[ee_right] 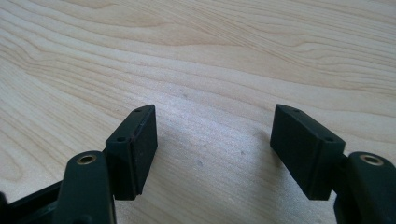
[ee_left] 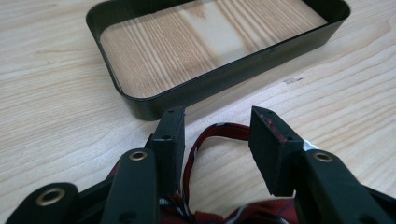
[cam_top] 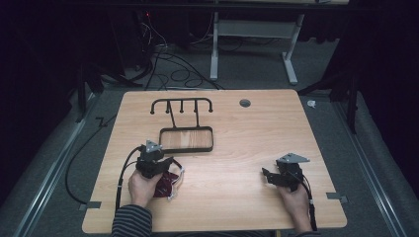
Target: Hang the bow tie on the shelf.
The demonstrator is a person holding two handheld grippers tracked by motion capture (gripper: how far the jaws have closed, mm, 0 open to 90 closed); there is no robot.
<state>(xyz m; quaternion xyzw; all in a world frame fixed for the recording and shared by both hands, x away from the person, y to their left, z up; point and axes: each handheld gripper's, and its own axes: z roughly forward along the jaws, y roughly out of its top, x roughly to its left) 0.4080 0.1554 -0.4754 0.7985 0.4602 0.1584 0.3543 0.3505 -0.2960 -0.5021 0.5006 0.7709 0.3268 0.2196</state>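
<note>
High view shows a light wooden table [cam_top: 237,148] on a grey floor in a dark room, cables trailing beyond its far edge. Ahead of the left gripper [ee_left: 217,123] stands a black metal rack with a rectangular tray base [ee_left: 224,74], just past the jaw tips. A dark red patterned cloth with a strap [ee_left: 215,133] lies directly under and between this gripper's jaws, which stand partly apart, pads clear of the fabric. The right gripper [ee_right: 215,140], well apart to the side, hangs over bare wood with its jaws spread wide, gripping nothing.
</note>
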